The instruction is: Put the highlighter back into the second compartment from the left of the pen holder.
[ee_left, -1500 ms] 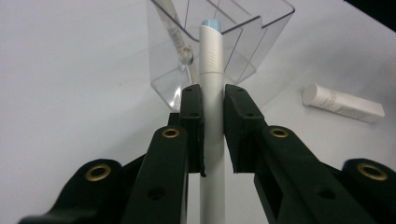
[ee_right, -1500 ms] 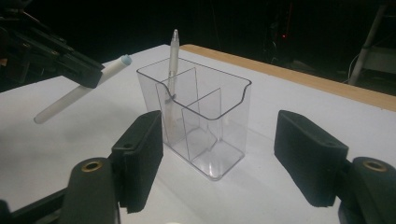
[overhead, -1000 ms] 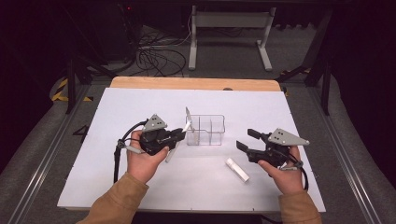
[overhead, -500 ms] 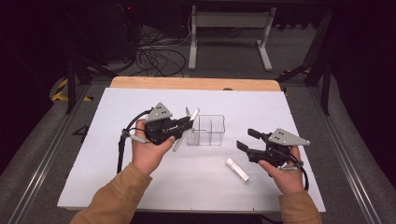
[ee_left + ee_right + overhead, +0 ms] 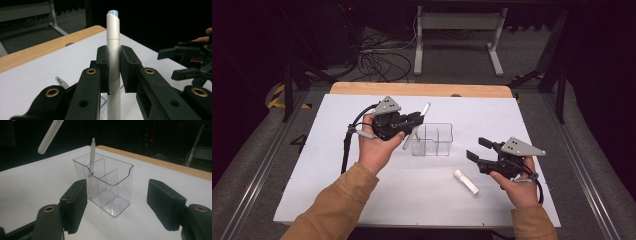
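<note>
My left gripper point(image 5: 416, 120) is shut on a white pen point(image 5: 424, 111) and holds it tilted in the air just left of a clear plastic organizer point(image 5: 433, 140). In the left gripper view the white pen point(image 5: 113, 40) stands upright between the pads, its pale blue end on top. My right gripper point(image 5: 477, 150) hovers open to the right of the organizer, holding nothing. In the right gripper view the organizer point(image 5: 110, 185) sits straight ahead of the open gripper point(image 5: 116, 205), with a thin silver pen point(image 5: 92, 155) standing in its far compartment. The held white pen point(image 5: 50, 136) hangs at the upper left.
A short white stick point(image 5: 466, 181) lies on the white table top point(image 5: 337, 165) in front of the organizer, near my right hand. A wooden strip point(image 5: 422, 89) runs along the far table edge. Cables and a stand's legs lie on the floor beyond.
My left gripper has lifted the white pen and carried it away from me and slightly right, up beside the organizer. The right gripper has stayed where it was.
</note>
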### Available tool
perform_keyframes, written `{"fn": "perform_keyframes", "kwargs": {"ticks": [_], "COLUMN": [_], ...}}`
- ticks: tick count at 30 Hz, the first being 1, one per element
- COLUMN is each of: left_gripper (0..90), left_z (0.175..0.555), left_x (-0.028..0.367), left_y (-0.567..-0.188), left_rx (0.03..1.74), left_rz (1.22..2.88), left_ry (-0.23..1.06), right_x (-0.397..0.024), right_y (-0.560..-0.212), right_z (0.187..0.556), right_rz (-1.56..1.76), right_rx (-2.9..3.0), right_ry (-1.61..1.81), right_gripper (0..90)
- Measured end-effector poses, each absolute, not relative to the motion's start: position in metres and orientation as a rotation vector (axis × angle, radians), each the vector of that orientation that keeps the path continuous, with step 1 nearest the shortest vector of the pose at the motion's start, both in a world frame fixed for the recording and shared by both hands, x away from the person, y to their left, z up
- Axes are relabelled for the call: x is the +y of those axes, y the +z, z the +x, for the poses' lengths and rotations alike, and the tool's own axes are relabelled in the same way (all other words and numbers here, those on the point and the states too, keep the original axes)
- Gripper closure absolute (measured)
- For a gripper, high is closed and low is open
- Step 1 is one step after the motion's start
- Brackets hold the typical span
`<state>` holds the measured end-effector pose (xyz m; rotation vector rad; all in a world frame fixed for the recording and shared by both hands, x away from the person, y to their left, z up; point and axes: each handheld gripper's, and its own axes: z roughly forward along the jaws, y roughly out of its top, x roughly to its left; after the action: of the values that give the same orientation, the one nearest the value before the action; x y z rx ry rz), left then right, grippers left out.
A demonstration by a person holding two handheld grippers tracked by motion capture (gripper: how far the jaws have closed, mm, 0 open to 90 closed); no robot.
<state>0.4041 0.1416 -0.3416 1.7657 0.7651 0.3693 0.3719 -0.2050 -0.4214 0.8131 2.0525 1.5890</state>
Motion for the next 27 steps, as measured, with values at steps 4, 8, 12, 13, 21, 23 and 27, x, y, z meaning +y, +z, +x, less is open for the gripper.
{"fn": "perform_keyframes", "kwargs": {"ticks": [4,8,12,13,21,23,27], "left_gripper": [78.2,78.2,78.2,78.1,78.1,78.2,78.1], "left_z": [0.409,0.415,0.421,0.422,0.434,0.435,0.441], "left_x": [0.135,0.129,0.124,0.123,0.116,0.114,0.111], "left_y": [-0.341,-0.341,-0.342,-0.343,-0.347,-0.348,-0.351], "left_rx": [0.746,0.722,0.711,0.709,0.718,0.711,0.707], "left_rz": [1.748,1.736,1.72,1.716,1.695,1.688,1.67], "left_ry": [0.361,0.384,0.394,0.394,0.394,0.4,0.39], "right_x": [-0.204,-0.205,-0.205,-0.205,-0.206,-0.206,-0.206], "right_y": [-0.421,-0.421,-0.421,-0.421,-0.419,-0.42,-0.42], "right_z": [0.372,0.372,0.371,0.371,0.371,0.371,0.371], "right_rz": [0.812,0.813,0.813,0.813,0.81,0.81,0.809], "right_rx": [2.055,2.05,2.05,2.05,2.045,2.045,2.047], "right_ry": [1.589,1.593,1.595,1.595,1.598,1.6,1.597], "right_gripper": [33.2,33.2,33.2,33.2,33.2,33.2,33.2]}}
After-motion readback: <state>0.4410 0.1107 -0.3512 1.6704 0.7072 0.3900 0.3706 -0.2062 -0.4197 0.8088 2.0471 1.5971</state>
